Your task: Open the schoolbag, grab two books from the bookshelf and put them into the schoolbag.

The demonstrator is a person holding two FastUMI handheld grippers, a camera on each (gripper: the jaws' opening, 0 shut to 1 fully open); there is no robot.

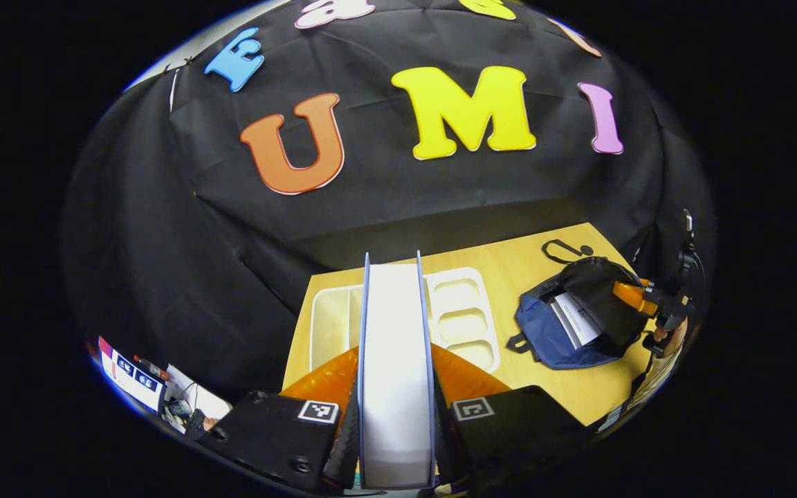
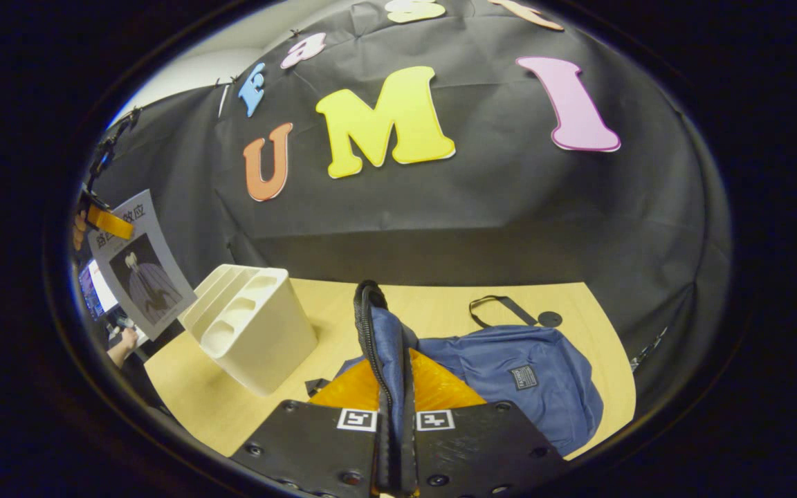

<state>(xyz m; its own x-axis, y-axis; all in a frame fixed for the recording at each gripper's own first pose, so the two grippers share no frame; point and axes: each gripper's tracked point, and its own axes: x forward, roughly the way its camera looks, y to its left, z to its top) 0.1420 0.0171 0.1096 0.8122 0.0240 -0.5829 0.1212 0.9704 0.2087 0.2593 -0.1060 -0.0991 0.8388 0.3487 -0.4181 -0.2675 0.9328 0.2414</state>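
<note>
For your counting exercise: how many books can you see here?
2: one book gripped upright by the left gripper, one book inside the open schoolbag. Others may be hidden.

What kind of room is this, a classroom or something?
Probably not a classroom; it looks like a small recording booth. A black cloth wall hangs behind a light wooden table, where a blue fabric schoolbag and a cream plastic bookshelf are laid out.

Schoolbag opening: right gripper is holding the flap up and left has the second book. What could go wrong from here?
The right gripper pinches only the zipper edge of the schoolbag; it may slip and close the opening. One book already sits in the mouth and could block the second book in the left gripper.
</note>
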